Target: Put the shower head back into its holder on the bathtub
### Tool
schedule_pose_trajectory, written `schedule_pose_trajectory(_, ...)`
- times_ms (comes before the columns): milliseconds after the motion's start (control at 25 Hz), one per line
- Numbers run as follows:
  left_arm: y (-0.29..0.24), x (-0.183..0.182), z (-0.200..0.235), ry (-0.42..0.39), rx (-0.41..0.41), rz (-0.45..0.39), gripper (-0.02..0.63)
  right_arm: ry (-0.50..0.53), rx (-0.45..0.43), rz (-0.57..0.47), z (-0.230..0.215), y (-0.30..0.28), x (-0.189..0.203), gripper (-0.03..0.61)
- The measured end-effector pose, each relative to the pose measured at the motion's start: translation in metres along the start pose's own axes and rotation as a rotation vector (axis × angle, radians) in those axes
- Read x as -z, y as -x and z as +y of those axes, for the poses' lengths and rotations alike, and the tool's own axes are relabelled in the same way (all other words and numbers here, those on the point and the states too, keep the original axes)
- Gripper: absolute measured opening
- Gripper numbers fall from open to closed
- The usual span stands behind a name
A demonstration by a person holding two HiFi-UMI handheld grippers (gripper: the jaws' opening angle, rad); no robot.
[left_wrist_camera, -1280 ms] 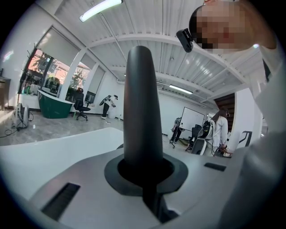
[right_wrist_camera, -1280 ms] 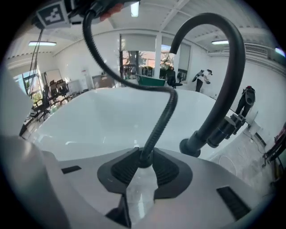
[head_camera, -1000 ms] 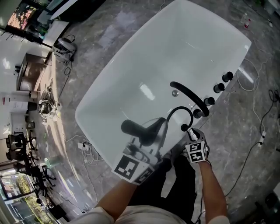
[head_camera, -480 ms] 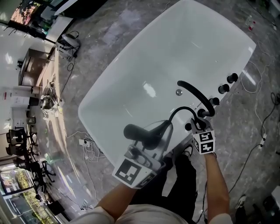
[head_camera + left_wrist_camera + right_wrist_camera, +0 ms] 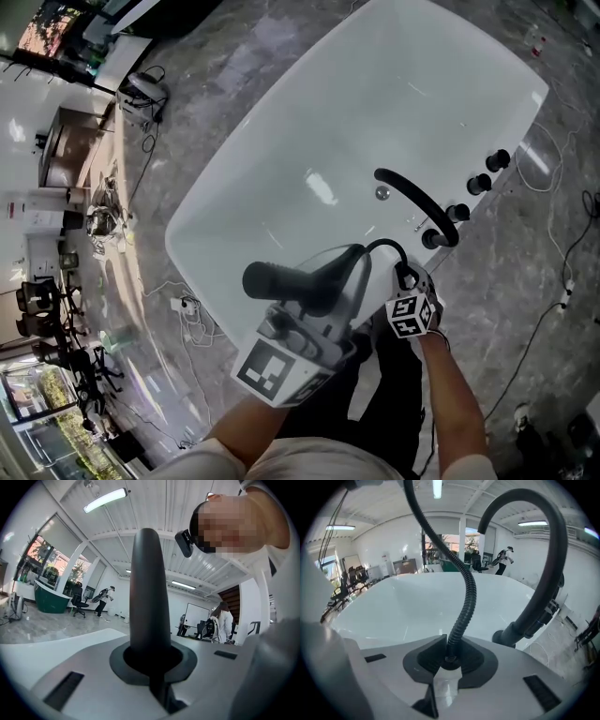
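Note:
The black shower head point(image 5: 279, 279) lies across my left gripper point(image 5: 323, 283), which is shut on its handle; in the left gripper view the handle point(image 5: 149, 597) stands straight up out of the jaws. Its black ribbed hose point(image 5: 382, 246) loops over to my right gripper point(image 5: 404, 278) at the near rim of the white bathtub point(image 5: 202, 234). There the jaws have just been closing, and the hose point(image 5: 465, 602) now sits clamped in the notch of that gripper point(image 5: 449, 662). The curved black spout point(image 5: 412, 201) rises just beyond. I cannot pick out the holder.
Three black knobs point(image 5: 478, 183) sit along the tub's right rim past the spout point(image 5: 548, 569). Marble floor surrounds the tub, with cables point(image 5: 562, 253) on the right and a power strip point(image 5: 183, 307) on the left. My legs stand against the near rim.
The right gripper has drawn back from the spout's base toward the near rim, taking the hose with it. The left gripper has lifted the shower head a little.

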State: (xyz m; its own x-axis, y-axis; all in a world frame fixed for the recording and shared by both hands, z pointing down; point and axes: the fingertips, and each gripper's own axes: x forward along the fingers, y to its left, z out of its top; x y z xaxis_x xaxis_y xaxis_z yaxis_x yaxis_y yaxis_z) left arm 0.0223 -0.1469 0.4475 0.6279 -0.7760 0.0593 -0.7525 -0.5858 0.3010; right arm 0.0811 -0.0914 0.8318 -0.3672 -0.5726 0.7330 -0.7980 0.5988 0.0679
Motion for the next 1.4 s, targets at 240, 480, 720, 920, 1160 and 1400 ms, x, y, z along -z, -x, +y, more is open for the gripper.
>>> schedule_pose_trajectory(240,-0.010,0.015,-0.002,-0.003,0.021,0.028,0.014,0.013,-0.052,0.082,-0.002,0.000,0.020,0.090)
schedule_pose_trajectory(480,-0.009,0.022,-0.009,-0.002,0.045,0.073,0.014,-0.052,-0.058,0.024,-0.022,0.045,0.007,0.146)
schedule_pose_trajectory(720,-0.006,0.015,-0.023,0.003,0.099,0.100,0.014,0.153,-0.091,-0.038,-0.014,0.051,-0.035,0.146)
schedule_pose_trajectory(920,-0.019,0.037,-0.024,-0.029,0.103,0.100,0.014,0.181,-0.106,-0.010,0.009,0.027,-0.025,0.143)
schedule_pose_trajectory(1160,-0.034,0.083,-0.010,-0.025,0.045,0.089,0.014,0.239,-0.114,0.064,0.021,0.013,0.013,0.144)
schedule_pose_trajectory(1400,-0.052,0.135,-0.008,-0.018,0.011,0.079,0.014,0.053,-0.040,-0.030,-0.013,0.042,0.010,0.144)
